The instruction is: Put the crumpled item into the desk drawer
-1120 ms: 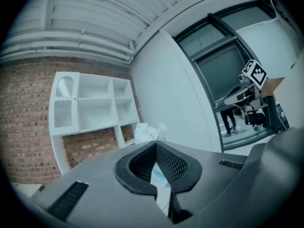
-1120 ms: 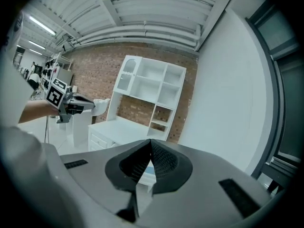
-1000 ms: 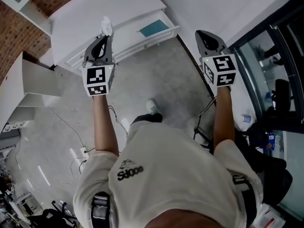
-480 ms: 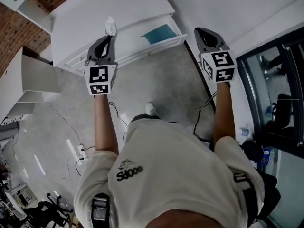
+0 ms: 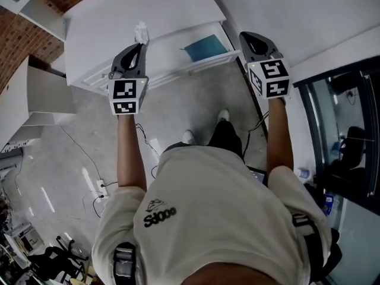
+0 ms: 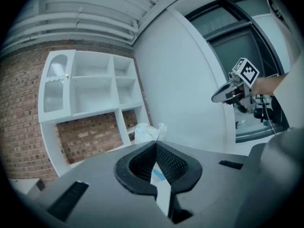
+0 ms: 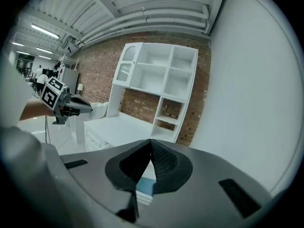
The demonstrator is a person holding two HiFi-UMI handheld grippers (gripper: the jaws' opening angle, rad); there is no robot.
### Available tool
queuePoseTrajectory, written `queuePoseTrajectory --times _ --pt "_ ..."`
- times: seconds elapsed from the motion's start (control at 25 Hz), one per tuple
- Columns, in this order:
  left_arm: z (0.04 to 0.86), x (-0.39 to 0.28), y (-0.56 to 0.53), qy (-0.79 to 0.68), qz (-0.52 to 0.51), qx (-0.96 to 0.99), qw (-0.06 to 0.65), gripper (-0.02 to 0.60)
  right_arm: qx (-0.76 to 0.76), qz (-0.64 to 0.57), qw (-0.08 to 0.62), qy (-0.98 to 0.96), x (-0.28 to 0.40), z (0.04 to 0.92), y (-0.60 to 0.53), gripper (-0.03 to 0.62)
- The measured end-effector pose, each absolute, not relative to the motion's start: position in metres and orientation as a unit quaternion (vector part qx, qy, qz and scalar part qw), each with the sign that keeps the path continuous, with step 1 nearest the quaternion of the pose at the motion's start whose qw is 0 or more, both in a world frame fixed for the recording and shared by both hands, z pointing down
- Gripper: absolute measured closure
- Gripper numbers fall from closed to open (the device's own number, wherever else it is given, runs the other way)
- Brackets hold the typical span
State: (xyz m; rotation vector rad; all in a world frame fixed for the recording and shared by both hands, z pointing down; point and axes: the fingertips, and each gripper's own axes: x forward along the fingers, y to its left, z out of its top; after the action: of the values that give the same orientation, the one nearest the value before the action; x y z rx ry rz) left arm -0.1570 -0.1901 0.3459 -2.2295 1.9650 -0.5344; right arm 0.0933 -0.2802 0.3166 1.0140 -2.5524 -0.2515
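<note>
The crumpled item (image 5: 141,32), a white wad of paper or plastic, sticks out past the tips of my left gripper (image 5: 141,44), which is shut on it above the white desk (image 5: 113,16). In the left gripper view the wad (image 6: 149,132) sits just beyond the closed jaws of that gripper (image 6: 156,145). The desk drawer (image 5: 193,58) is pulled open, with a blue flat thing (image 5: 205,47) inside. My right gripper (image 5: 244,35) hovers by the drawer's right end, shut and holding nothing (image 7: 151,141).
A white shelf unit (image 7: 159,82) stands on the desk against a brick wall. A white cabinet (image 5: 41,97) is at the left. Cables and a power strip (image 5: 104,190) lie on the grey floor. A dark glass door (image 5: 344,129) runs along the right.
The person has stepped forward, one foot now ahead. Desk and open drawer are closer under both grippers. The left gripper still holds the wad.
</note>
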Motion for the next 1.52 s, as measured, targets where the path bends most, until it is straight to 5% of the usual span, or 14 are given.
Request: queuePoseTrajectory --times 1.52 --pt "0.716 -0.201 -0.413 0.535 -0.453 -0.673 -0.235 0.565 0.158 0.037 0.325 -0.932 -0.025 0.558 -0.561 0.589"
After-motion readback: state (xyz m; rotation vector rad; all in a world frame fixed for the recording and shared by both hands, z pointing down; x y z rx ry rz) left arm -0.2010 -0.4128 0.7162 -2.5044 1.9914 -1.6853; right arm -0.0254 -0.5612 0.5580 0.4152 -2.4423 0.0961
